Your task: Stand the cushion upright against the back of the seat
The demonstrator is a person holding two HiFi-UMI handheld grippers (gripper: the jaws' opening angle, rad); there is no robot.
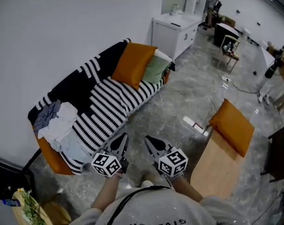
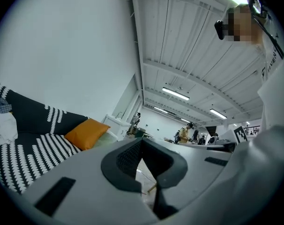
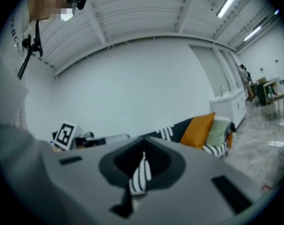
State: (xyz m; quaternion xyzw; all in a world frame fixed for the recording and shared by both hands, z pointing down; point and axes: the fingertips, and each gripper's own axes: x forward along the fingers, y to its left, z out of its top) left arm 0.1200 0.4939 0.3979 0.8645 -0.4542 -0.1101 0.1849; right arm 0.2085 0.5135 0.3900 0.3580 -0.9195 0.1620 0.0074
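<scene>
An orange cushion (image 1: 132,63) leans upright against the back of the sofa (image 1: 104,109), which wears a black-and-white striped cover; a pale green cushion (image 1: 157,68) sits beside it at the far end. A second orange cushion (image 1: 233,125) lies on a wooden bench (image 1: 214,165) to the right. My left gripper (image 1: 123,136) and right gripper (image 1: 148,138) hang side by side over the floor in front of the sofa, both shut and holding nothing. In the left gripper view the shut jaws (image 2: 142,142) point past the orange cushion (image 2: 85,132). The right gripper (image 3: 143,150) faces the sofa, with that cushion (image 3: 200,130) far off.
A heap of white and blue clothes (image 1: 60,123) lies on the sofa's near end. A white cabinet (image 1: 175,32) stands beyond the sofa's far end, with a chair (image 1: 228,50) further back. Grey marble floor (image 1: 179,102) separates sofa and bench. People stand far off in the room.
</scene>
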